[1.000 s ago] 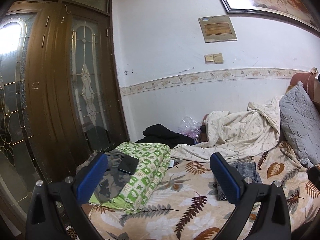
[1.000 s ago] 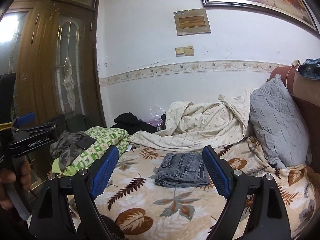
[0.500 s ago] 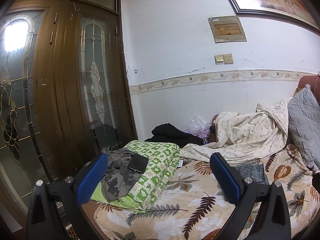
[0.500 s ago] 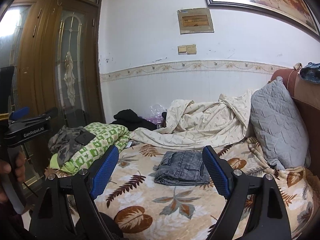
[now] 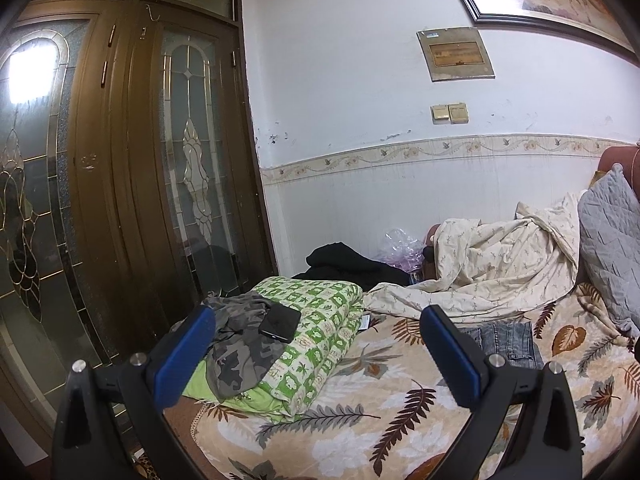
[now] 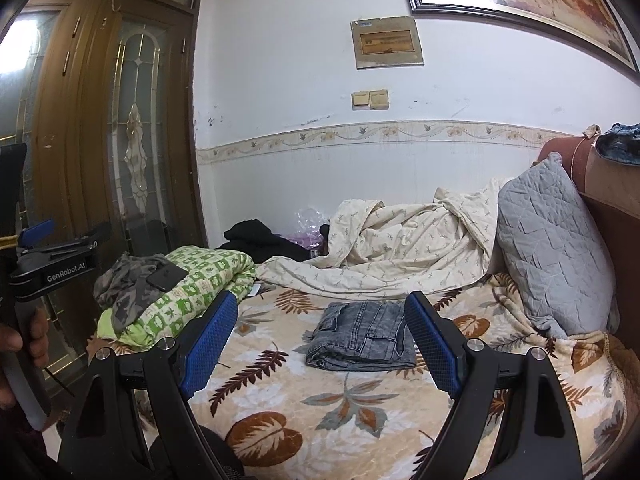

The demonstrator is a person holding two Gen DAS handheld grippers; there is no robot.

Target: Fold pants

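Folded pants [image 6: 362,338] lying mid-bed [image 6: 280,408], near the pillow [image 6: 554,248]. Left gripper [image 5: 316,354] and right gripper [image 6: 316,338] spread wide, holding nothing.

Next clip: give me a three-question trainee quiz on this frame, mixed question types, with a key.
1. True or false: the grey jeans lie folded on the leaf-print blanket.
2. What rests on the camouflage garment? A) a black phone B) a cup C) a book
3. Fill in: both the left tool and the right tool are ____ and hold nothing.

Key: 1 true; 2 A; 3 open
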